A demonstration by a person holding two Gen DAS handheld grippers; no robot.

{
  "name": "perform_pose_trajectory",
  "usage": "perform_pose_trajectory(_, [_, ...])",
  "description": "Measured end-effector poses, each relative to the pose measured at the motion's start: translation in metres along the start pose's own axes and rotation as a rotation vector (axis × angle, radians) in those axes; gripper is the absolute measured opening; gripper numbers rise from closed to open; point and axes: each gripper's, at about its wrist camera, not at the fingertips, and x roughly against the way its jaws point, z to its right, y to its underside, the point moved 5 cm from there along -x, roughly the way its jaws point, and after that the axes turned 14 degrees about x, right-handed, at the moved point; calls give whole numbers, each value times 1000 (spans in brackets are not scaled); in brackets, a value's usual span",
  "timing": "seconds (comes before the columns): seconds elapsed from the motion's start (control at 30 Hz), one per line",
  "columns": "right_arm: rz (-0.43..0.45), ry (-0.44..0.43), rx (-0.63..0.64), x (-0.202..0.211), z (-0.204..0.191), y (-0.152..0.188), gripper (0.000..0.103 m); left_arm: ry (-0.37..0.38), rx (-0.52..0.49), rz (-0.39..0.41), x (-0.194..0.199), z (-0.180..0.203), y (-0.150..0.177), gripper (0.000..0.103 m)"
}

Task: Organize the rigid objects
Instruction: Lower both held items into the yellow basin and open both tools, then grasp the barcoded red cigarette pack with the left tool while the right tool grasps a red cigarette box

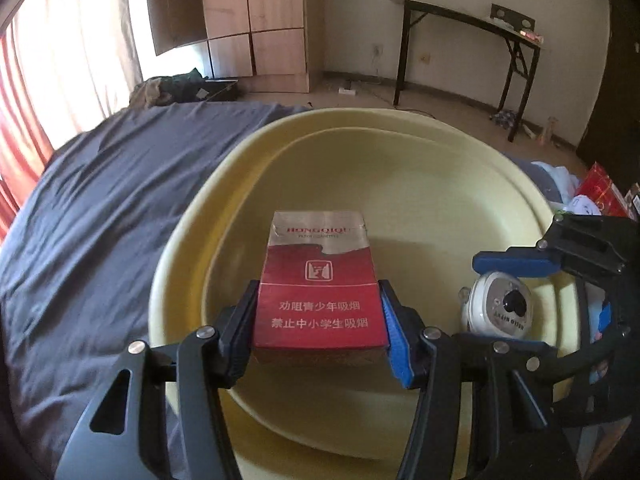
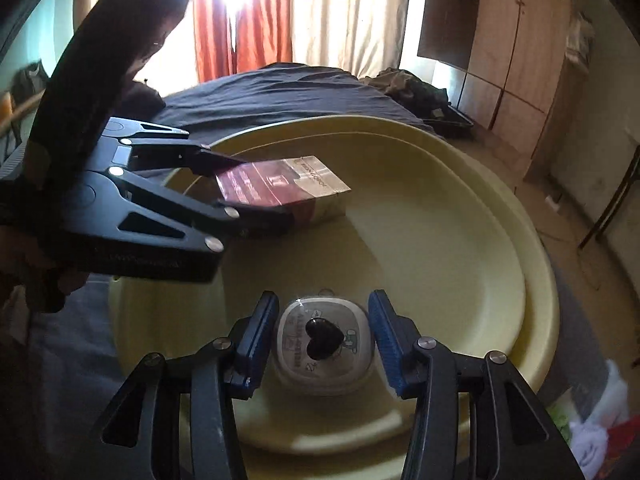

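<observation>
Left gripper (image 1: 318, 320), jaws partly spread, pinches a red-and-silver cigarette pack (image 1: 318, 280) by its two long side edges; the black pad presses the pack's left edge and the blue pad its right edge. Pack orientation: printed broad face up, long axis running straight away from the wrist along the fingers, silver lid end farthest from the gripper, red end with white characters nearest. In the right wrist view the same pack (image 2: 286, 190) sits clamped in the left gripper (image 2: 250, 196), above the far-left part of a pale yellow basin (image 2: 460, 240); whether it touches the basin floor cannot be told.

Right gripper (image 2: 322, 334), jaws drawn close, grips a small white rounded container (image 2: 322, 340) between its two blue pads. Container orientation: flat printed face with a dark heart-shaped knob turned toward the wrist camera, above the near part of the basin. In the left wrist view the container (image 1: 500, 308) appears at lower right, its round face turned toward the left camera, held by the right gripper (image 1: 516, 300) above the basin (image 1: 400, 184) near its right rim.

Basin rests on a bed covered by a dark grey sheet (image 1: 120, 184).
</observation>
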Motion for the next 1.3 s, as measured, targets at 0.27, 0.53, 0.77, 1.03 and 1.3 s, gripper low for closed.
perform_pose_trajectory(0.27, [221,76,-222,105,29,13,103,48,-32,150,73,20,-14,103])
perform_pose_trajectory(0.53, [198,483,-300,330,82,173,103,244,-132,170,99,154,-13,103])
perform_pose_trajectory(0.77, [80,661,-650,422,104,354,103,312,-466,92,73,272,15,103])
perform_pose_trajectory(1.03, [-22,615,-632,384,83,392,103,294,-305,-61,49,303,-2,103])
perform_pose_trajectory(1.3, [-22,620,-690,363,110,386,103,228,-105,-68,18,303,-12,103])
